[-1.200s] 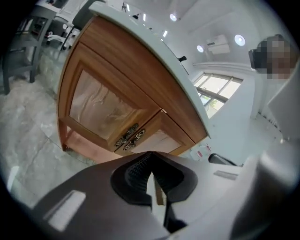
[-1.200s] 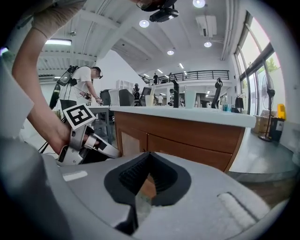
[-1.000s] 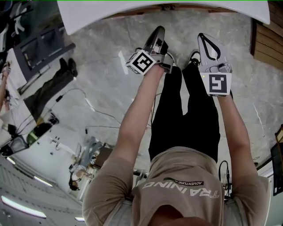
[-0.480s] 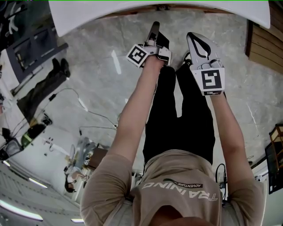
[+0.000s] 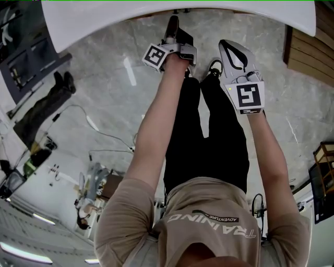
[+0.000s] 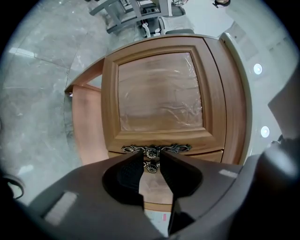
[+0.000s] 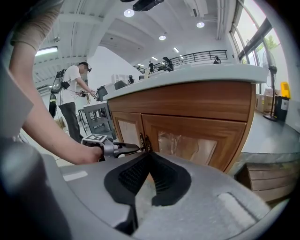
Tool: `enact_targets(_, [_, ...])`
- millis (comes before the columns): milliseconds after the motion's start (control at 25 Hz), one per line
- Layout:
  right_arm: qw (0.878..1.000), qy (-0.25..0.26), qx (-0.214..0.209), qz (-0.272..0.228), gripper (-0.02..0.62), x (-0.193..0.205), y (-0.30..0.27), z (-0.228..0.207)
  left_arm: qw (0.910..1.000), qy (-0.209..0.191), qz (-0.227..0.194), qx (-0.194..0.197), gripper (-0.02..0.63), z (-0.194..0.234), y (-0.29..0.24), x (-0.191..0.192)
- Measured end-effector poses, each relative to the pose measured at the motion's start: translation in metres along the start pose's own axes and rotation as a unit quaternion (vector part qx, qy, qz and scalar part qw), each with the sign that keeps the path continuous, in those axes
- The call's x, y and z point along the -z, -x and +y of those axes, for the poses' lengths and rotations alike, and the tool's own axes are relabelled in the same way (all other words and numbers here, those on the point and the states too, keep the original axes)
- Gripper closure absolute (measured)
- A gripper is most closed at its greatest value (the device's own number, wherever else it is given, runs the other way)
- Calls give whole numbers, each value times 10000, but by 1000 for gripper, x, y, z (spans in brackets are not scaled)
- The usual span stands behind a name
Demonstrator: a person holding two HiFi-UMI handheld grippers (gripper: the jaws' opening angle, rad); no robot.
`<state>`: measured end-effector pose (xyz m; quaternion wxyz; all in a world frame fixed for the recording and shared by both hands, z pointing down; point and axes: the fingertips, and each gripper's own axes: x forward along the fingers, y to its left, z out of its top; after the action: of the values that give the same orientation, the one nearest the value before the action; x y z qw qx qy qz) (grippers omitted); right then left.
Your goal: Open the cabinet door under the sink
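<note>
The wooden cabinet door (image 6: 159, 93) with a glass panel fills the left gripper view, which is rolled sideways. Its ornate metal handle (image 6: 157, 150) sits just ahead of my left gripper (image 6: 151, 160), whose jaws are opening; a small handle knob shows through the gap, with no pad pressing on it. In the head view the left gripper (image 5: 171, 23) reaches under the white sink counter (image 5: 104, 15). The right gripper view shows the left gripper (image 7: 129, 149) tip at the two doors' handles (image 7: 144, 140). My right gripper (image 7: 149, 155) hangs back from the cabinet, shut and empty, and shows in the head view (image 5: 227, 47).
A person in a white shirt (image 7: 70, 93) stands beyond the counter's left end near a grey rack (image 7: 96, 119). Wooden crates (image 5: 308, 49) lie on the floor at the right. Cables (image 5: 104, 130) trail over the marble floor at the left.
My left gripper has moved up the head view to the counter's edge and rolled. The right gripper has shifted only slightly.
</note>
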<state>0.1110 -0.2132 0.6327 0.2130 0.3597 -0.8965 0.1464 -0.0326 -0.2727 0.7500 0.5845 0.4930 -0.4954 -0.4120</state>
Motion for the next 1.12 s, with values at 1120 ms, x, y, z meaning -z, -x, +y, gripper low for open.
enact_targets(1120, [9993,-23,-137,351,592,24,1,-19,9954,364,-572,673,503,3,-20,-3])
